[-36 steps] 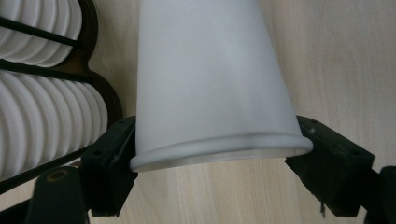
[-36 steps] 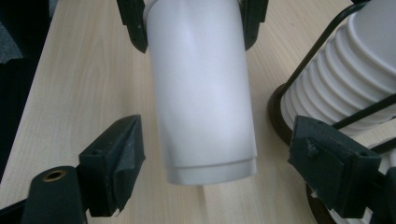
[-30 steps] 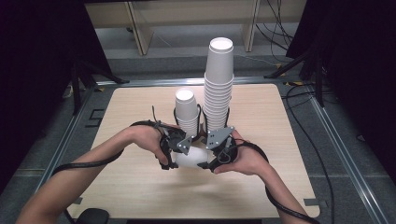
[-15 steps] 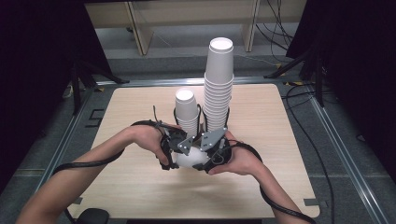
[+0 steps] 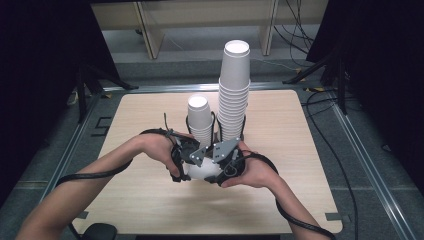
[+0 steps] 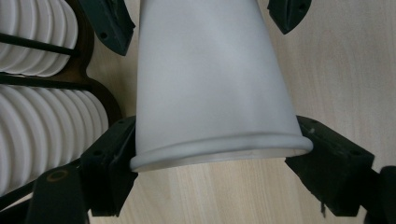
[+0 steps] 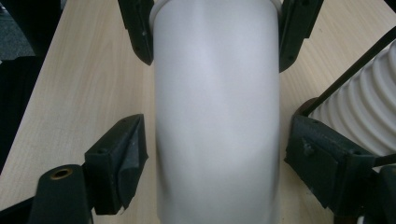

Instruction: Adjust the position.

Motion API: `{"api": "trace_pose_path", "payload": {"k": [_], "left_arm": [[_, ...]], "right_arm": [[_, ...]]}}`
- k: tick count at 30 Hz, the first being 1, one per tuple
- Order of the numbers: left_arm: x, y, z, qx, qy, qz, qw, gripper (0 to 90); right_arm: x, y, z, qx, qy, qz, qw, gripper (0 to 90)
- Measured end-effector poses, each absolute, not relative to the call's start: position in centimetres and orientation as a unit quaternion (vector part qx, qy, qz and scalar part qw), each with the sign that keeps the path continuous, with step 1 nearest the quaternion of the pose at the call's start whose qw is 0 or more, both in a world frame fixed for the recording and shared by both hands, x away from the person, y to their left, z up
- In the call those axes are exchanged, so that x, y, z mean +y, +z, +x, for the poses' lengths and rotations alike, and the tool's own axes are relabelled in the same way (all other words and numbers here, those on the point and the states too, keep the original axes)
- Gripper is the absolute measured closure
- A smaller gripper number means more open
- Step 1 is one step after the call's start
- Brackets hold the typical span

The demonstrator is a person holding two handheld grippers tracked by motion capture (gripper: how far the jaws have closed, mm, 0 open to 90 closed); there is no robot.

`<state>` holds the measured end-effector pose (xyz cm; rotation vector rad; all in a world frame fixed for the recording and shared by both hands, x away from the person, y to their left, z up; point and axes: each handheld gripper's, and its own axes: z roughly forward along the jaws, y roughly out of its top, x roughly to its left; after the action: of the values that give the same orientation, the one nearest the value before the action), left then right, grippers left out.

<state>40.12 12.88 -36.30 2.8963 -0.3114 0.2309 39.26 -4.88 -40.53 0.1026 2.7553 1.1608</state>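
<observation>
- While both forearms reach in from the near edge, the left gripper (image 5: 192,157) and right gripper (image 5: 225,155) meet over the table (image 5: 300,150), tips facing each other.
- The left gripper's jaws clamp the white cup (image 6: 210,93) at its rim, pads touching both sides.
- The right gripper's jaws have just been closing; in the right gripper view they flank the cup's wall with slight gaps.
- Just behind stand 2 cup stacks (image 5: 234,95).

We see a plain white tapered paper cup (image 5: 202,170), rolled rim intact, lying on its side just above the worktop (image 5: 300,150), gripped at its rim end, undented.
</observation>
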Motion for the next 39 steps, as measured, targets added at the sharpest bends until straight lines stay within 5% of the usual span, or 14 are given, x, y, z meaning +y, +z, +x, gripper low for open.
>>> {"api": "trace_pose_path", "payload": {"k": [30, 39], "left_arm": [[12.6, -36.3, 39.7, -0.115, 0.074, 0.983, 0.119, 19.5], [13.6, -36.9, 39.4, -0.093, 0.078, 0.978, 0.171, 3.9]], "right_arm": [[-4.9, -42.0, 39.2, 0.917, 0.390, 0.020, 0.080, 26.9], [-5.6, -42.6, 38.4, 0.912, 0.397, 0.026, 0.104, 26.3]]}}
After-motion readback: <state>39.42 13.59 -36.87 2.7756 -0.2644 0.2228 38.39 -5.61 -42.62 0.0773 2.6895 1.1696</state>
